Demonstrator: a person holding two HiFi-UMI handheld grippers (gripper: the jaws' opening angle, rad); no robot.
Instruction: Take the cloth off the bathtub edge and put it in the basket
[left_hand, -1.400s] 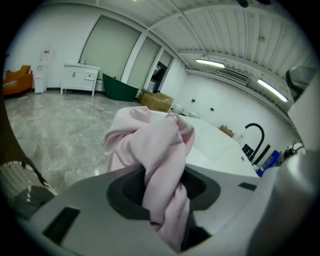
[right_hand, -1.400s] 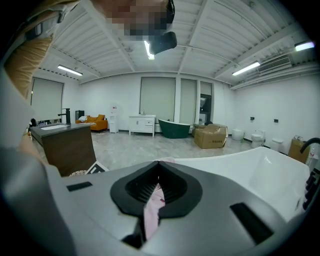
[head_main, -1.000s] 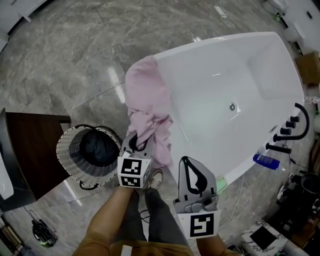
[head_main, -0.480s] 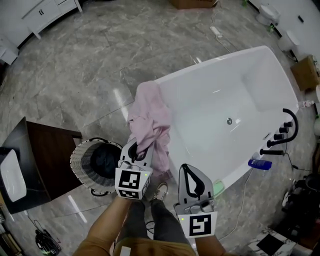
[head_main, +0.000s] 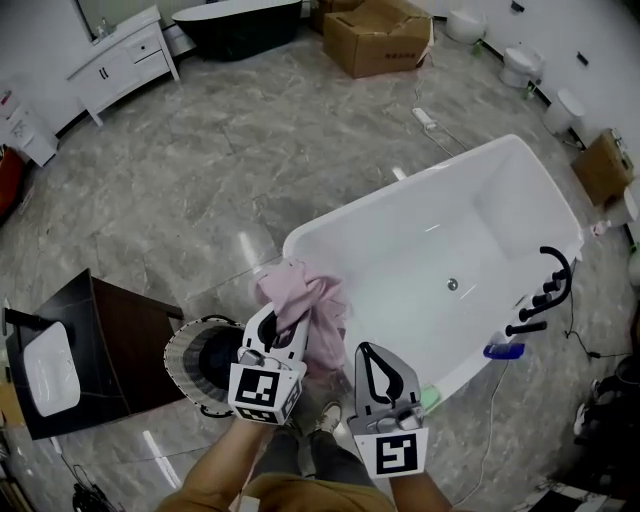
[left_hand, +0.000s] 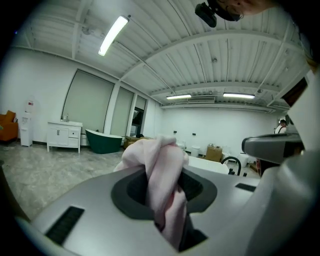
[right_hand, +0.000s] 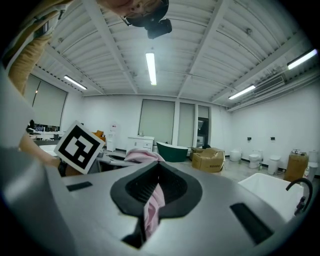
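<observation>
Pinched between the jaws of the left gripper (head_main: 285, 320): the pink cloth (head_main: 312, 298), bunched at the near corner of the white bathtub (head_main: 420, 240), just beside the round basket (head_main: 188, 345). Pressed together on a narrow fold of the same cloth: the right gripper (head_main: 368, 355). Black-and-white square marker (head_main: 262, 385) on each cube; print on the blue bottle (head_main: 500, 351) too small to read.

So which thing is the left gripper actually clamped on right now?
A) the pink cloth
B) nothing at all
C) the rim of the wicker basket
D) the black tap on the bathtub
A: in the left gripper view, the jaws of the left gripper pinch a bunched fold of the pink cloth. The basket lies below, untouched.
</observation>
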